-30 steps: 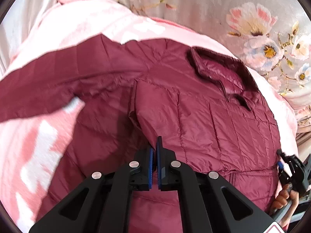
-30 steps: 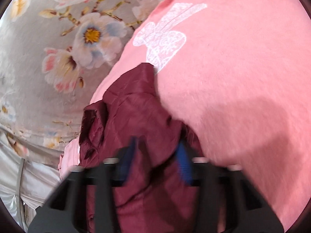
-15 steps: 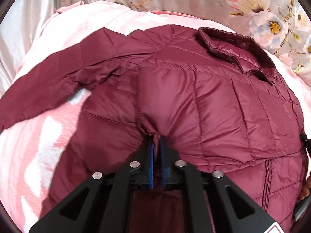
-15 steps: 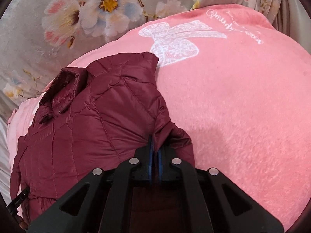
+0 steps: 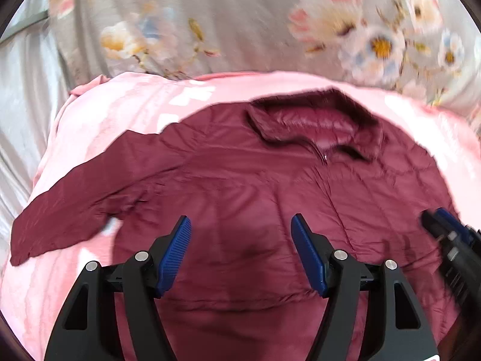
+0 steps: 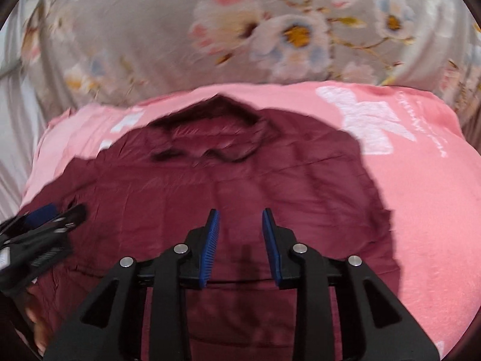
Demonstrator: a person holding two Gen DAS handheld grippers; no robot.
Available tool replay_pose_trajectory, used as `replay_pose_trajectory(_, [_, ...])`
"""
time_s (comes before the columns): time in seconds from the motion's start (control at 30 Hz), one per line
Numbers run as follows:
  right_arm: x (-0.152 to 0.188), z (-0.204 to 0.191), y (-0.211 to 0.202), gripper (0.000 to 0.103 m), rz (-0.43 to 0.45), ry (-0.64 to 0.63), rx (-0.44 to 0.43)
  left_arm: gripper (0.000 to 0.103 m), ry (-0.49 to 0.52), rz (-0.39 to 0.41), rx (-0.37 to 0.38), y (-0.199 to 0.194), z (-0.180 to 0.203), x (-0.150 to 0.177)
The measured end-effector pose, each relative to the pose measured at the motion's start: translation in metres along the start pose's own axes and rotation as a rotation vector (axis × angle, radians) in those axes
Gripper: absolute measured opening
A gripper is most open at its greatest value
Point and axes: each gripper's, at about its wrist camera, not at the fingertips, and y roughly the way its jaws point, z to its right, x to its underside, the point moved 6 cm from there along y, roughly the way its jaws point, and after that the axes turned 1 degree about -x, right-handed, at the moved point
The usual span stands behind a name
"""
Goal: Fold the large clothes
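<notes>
Hovering above the maroon jacket (image 5: pixel 240 198), the left gripper (image 5: pixel 240 240) was opening wide with nothing pinched between its blue pads (image 5: pixel 176 255); the right gripper (image 6: pixel 240 234) was opening too, narrower, equally empty. Both pointed steeply downward. The jacket lay spread on a pink blanket (image 6: pixel 421 210), collar (image 5: pixel 315 126) toward the floral sheet (image 5: pixel 240 24).

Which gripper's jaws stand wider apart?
The left gripper: its jaws gape wide over the maroon jacket. The right gripper shows a narrower gap. Both are opening, empty.
</notes>
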Motion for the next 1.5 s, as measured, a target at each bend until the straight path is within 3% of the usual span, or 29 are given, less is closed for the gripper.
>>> replay_pose_trajectory(0.07, [0.012,-0.008,0.016,0.028,-0.017,-0.055,0.053,0.067,0.012,-0.017,-0.036,0.017,0.01,0.01])
replay_pose_trajectory(0.2, [0.029,-0.01,0.038,0.028,-0.081,-0.056,0.065,0.069,-0.016,-0.101,-0.009,0.049,0.015,0.035])
replay_pose_trajectory(0.47, [0.035,-0.009,0.049,0.029,-0.105,-0.048,0.067,0.082,-0.029,-0.076,-0.018,0.057,0.013,0.041])
replay_pose_trajectory(1.33, [0.036,-0.011,0.051,0.03,-0.106,-0.054,0.068,0.084,-0.019,-0.071,-0.029,0.057,0.017,0.042])
replay_pose_trajectory(1.43, [0.036,-0.011,0.051,0.03,-0.11,-0.054,0.066,0.086,-0.039,-0.078,-0.012,0.059,0.014,0.041])
replay_pose_trajectory(1.5, [0.035,-0.011,0.051,0.03,-0.113,-0.052,0.064,0.086,-0.098,-0.077,0.046,0.057,0.004,0.039])
